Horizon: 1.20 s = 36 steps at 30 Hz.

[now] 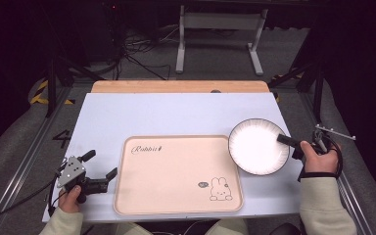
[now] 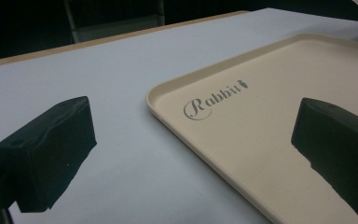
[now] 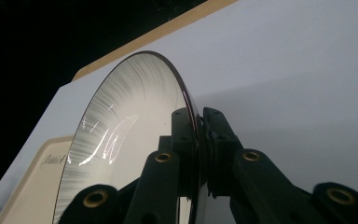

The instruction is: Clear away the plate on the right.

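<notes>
Right claw point(image 3: 199, 140) pinches plate point(image 1: 257, 147) rim; left claw point(image 1: 100, 166) agape.

Tray point(image 1: 176, 196) script: "Rabbit", in the tray's far-left corner, with a small dark mark after the word.
Floor point(image 1: 34, 142) marking: "4", just off the surface's left edge.

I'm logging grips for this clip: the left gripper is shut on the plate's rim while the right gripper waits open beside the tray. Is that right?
Not quite: the sides are swapped. The right gripper is shut on the rim of the plate, as the right gripper view shows close up. The left gripper waits open beside the tray, seen in the high view.
</notes>
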Available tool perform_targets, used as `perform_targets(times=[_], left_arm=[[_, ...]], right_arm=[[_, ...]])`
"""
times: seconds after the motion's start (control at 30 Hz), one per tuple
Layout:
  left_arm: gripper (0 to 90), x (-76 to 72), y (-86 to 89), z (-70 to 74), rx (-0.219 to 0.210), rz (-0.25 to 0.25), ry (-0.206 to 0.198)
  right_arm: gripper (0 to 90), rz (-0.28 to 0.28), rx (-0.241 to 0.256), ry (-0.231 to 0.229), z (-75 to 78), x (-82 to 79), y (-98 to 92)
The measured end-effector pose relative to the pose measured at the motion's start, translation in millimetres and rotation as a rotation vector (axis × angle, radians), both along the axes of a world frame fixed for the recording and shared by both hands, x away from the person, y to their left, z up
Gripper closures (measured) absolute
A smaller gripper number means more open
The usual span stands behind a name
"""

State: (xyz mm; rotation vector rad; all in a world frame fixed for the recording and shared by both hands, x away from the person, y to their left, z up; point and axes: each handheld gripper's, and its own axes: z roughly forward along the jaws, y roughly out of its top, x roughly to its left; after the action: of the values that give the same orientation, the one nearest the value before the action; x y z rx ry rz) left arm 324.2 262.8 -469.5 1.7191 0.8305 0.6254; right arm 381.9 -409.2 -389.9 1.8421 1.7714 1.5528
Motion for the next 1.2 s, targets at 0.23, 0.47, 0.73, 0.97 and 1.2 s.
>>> perform_targets(times=[0.23,0.47,0.73,0.97,1.2], left_arm=[[0.2,0.0,0.0,0.0,0.000,-0.001,0.000],[0.2,0.0,-0.2,0.1,0.003,-0.002,0.000],[0.2,0.3,-0.7,-0.2,-0.002,-0.004,0.002],[0.2,0.3,-1.4,-0.3,-0.003,0.001,0.001],[0.2,0.5,-1.6,-0.2,0.003,-0.001,0.003]], right_arm=[[84.4,0.071,0.013,-0.015,8.2,5.3,26.3],[84.4,0.140,0.032,-0.019,13.3,9.4,51.6],[84.4,0.196,0.043,-0.023,17.1,11.9,74.9],[84.3,0.243,0.052,-0.018,17.4,16.8,93.6],[84.2,0.275,0.061,-0.011,17.4,20.8,107.7]])
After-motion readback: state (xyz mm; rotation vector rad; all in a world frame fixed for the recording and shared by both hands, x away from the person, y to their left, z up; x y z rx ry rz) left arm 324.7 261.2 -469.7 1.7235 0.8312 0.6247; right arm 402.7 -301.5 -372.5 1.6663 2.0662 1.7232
